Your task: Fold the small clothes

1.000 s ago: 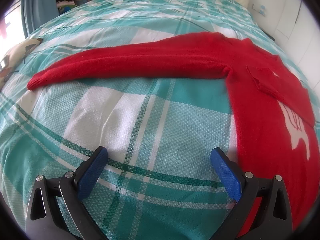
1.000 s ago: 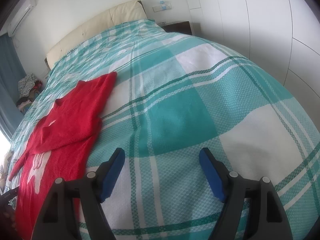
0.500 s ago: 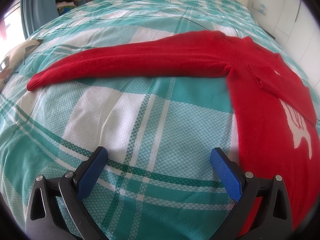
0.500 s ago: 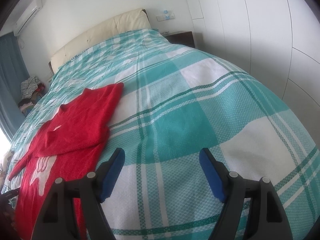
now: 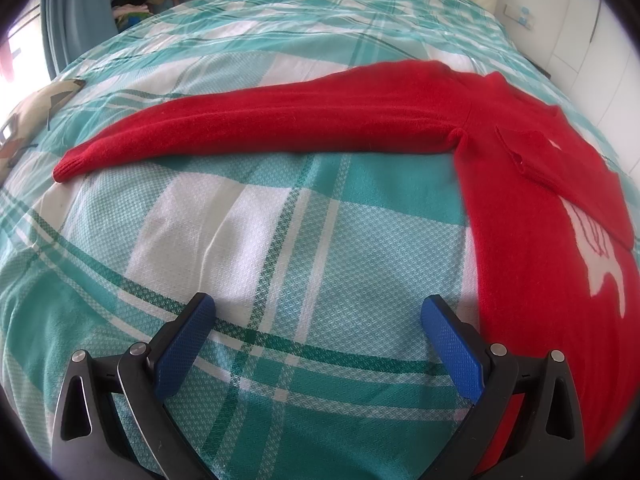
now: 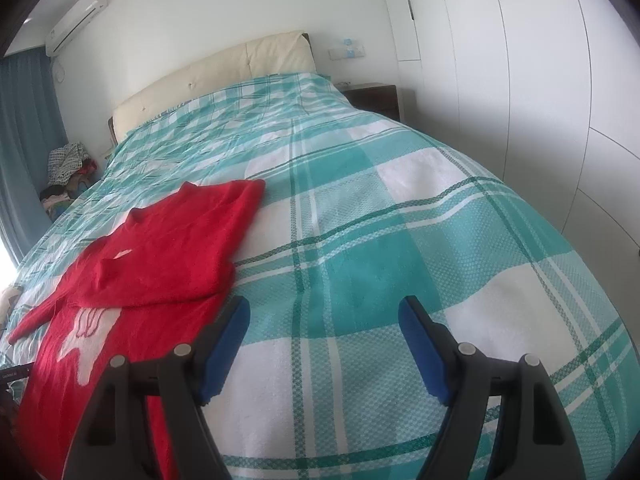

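red sweater (image 5: 532,216): lies flat on the teal plaid bedspread (image 5: 280,248). i see one sleeve already folded across the chest, the other sleeve (image 5: 260,128) stretched straight out to my left, its cuff well apart from the body.
left gripper (image 5: 318,330): jaws spread wide, holding nothing, hovering over bare bedspread just beside the sweater's side edge.
right gripper (image 6: 324,338): also wide open and empty, over the bedspread near the sweater's other edge; its left finger (image 6: 224,340) looks to overlap the hem area, but i cannot tell whether it touches.
likely step: i judge the outstretched sleeve needs folding in next.
risk, double grab: the knit is soft and sits directly on the cover, so a low pinch could catch bedspread with the sleeve and drag both.
risk, undone fold: pulling the long sleeve hard could shift the body and slide the folded sleeve off the chest.
risk, droop: gripping only at the cuff would let the sleeve sag and land twisted or crooked.
risk, uneven edge: the bedspread is wrinkled, so the fold may not lie square.
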### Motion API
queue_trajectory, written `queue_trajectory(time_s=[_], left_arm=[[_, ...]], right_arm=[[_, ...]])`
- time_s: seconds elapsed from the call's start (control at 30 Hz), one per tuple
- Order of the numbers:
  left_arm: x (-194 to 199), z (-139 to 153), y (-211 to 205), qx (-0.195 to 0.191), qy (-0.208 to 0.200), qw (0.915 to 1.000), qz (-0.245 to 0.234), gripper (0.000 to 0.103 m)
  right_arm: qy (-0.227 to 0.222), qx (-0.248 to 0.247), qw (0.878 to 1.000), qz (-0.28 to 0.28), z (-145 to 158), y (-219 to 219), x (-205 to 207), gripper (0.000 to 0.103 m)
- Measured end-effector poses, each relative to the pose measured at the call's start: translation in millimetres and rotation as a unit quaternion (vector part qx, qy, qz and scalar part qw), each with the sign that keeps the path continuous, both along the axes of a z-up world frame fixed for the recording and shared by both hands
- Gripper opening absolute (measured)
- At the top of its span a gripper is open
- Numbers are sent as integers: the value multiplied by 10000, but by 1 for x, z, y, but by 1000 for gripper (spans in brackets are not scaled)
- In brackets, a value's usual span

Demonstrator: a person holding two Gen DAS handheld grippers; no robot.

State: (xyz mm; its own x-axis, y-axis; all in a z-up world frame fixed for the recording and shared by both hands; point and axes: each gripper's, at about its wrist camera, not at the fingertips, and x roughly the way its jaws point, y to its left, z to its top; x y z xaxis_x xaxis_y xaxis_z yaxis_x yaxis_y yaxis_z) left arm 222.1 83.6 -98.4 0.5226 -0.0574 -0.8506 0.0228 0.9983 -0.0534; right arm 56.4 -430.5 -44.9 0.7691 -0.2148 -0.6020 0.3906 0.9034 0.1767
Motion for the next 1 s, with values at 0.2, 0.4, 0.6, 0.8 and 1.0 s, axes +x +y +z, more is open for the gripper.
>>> queue_trajectory(time_s=[0.2,0.4,0.6,0.8,1.0], left_arm=[[0,0,0,6,-1,10000,0,103],[0,0,0,6,-5,10000,2,103],[-1,1,1,-19,-37,10000,25,103],[-7,11,7,-111,-272,9995,133,103],[-11,63,44,-651,-930,9934,177,102]], right_arm=[[-33,-65,10000,9,2,2,-1,76],[-80,-115,9999,9,4,3,-2,76],[-96,-171,9998,8,6,5,-4,76],[-138,-185,9997,18,8,5,-4,76],[-250,-71,9997,-9,11,0,-7,76]])
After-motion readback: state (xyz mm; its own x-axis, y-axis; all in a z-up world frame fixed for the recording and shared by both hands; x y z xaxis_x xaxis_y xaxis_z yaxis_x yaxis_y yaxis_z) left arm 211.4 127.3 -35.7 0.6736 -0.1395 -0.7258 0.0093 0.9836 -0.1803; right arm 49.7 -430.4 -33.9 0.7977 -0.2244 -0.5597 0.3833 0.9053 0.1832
